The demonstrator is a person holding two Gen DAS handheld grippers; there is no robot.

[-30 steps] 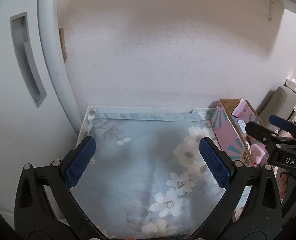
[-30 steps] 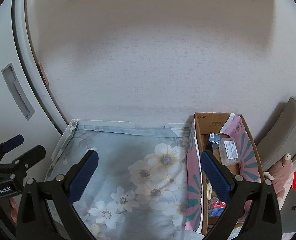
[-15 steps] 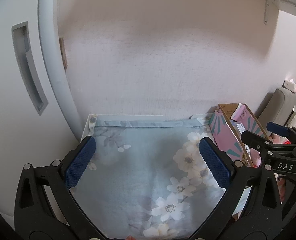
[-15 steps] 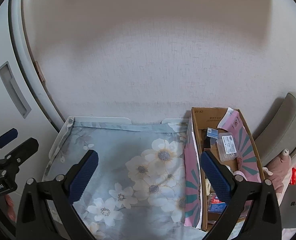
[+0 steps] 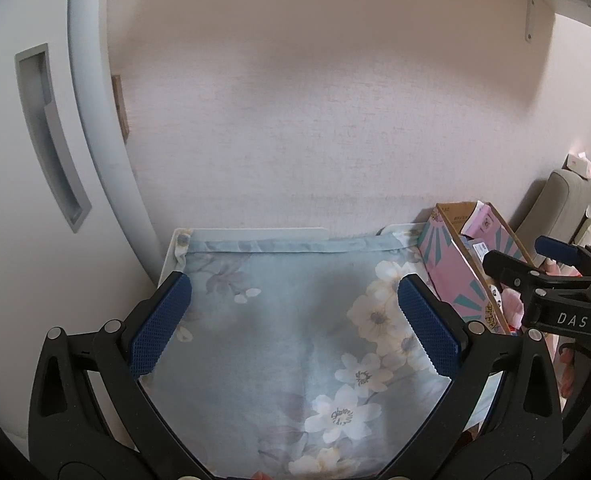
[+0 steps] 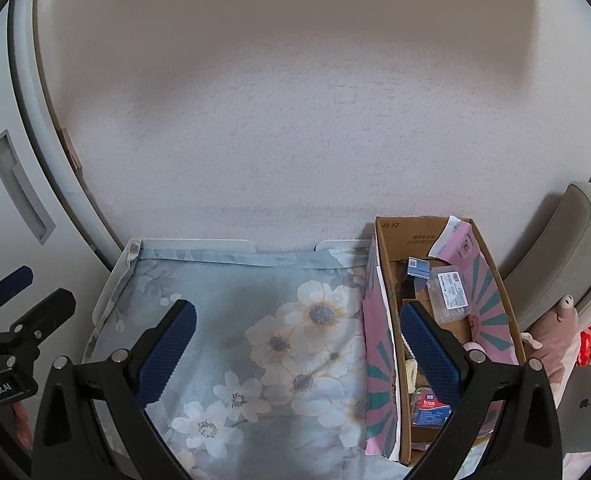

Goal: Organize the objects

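A table under a light blue floral cloth (image 5: 287,320) (image 6: 263,320) stands against the wall. At its right end sits an open pink and teal cardboard box (image 6: 447,320) (image 5: 459,264) holding small packaged items, such as a clear packet (image 6: 451,292) and a red-labelled pack (image 6: 431,408). My left gripper (image 5: 291,320) is open and empty above the cloth. My right gripper (image 6: 295,332) is open and empty, its right finger over the box. Each gripper shows at the edge of the other's view.
A white cabinet door with a recessed handle (image 5: 47,136) (image 6: 19,188) stands at the left. A textured wall (image 6: 295,120) rises behind the table. A grey chair back (image 6: 575,248), a pink plush toy (image 6: 551,340) and a laptop corner (image 6: 587,404) lie at the right.
Both grippers have drawn back and tilted up a little, so the table and box sit lower in view. Both stay open and empty.
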